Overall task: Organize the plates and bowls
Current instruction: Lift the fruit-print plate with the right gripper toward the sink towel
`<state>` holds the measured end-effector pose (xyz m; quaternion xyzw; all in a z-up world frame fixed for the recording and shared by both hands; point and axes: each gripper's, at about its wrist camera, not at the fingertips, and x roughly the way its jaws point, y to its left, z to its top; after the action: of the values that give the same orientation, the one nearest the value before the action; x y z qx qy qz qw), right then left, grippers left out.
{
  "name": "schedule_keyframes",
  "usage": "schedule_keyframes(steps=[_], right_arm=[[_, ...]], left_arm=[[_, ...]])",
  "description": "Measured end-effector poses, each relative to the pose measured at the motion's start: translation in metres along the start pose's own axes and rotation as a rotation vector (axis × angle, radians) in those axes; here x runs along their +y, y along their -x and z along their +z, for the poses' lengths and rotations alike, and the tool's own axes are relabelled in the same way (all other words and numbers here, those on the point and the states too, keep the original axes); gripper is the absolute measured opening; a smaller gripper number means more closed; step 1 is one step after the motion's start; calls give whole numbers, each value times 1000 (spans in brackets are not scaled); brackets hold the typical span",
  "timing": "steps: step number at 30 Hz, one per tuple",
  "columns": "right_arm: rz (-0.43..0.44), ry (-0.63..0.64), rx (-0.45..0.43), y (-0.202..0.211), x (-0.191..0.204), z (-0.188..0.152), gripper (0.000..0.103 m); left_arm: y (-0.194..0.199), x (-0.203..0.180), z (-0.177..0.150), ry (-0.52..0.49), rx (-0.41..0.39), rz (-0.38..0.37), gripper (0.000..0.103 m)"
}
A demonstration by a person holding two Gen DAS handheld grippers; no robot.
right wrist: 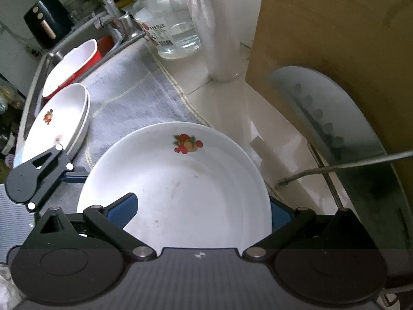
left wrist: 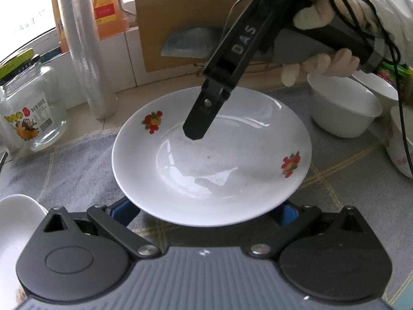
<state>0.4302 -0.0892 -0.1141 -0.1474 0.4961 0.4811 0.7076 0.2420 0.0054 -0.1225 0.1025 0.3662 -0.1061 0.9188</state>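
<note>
A white plate with fruit prints (left wrist: 211,155) lies on the grey cloth, and it also shows in the right wrist view (right wrist: 175,188). My left gripper (left wrist: 206,213) is open, its blue fingers (left wrist: 124,210) under the plate's near rim. My right gripper (right wrist: 201,210) is open across the plate, one finger (right wrist: 122,206) inside it, the other behind the far rim. In the left wrist view its inner finger (left wrist: 197,126) touches the plate's inside. White bowls (left wrist: 343,106) stand at right.
A glass jar (left wrist: 28,108), clear roll (left wrist: 85,46) and oil bottle (left wrist: 108,5) stand behind. A cutting board (right wrist: 335,51) and cleaver (right wrist: 343,139) lean at the wall. Stacked plates (right wrist: 56,121) lie by the sink (right wrist: 46,59). A white bowl (left wrist: 15,227) sits near left.
</note>
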Motion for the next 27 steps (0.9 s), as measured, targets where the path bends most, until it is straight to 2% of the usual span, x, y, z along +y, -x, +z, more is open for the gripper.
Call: schedule_keyframes(steps=[15, 27], right_arm=[[4, -15, -53, 17, 7, -8, 103], [-2, 10, -68, 34, 35, -16, 103]], left_arm=[[11, -7, 2, -6, -15, 11, 103], [36, -8, -2, 14, -20, 19, 103]])
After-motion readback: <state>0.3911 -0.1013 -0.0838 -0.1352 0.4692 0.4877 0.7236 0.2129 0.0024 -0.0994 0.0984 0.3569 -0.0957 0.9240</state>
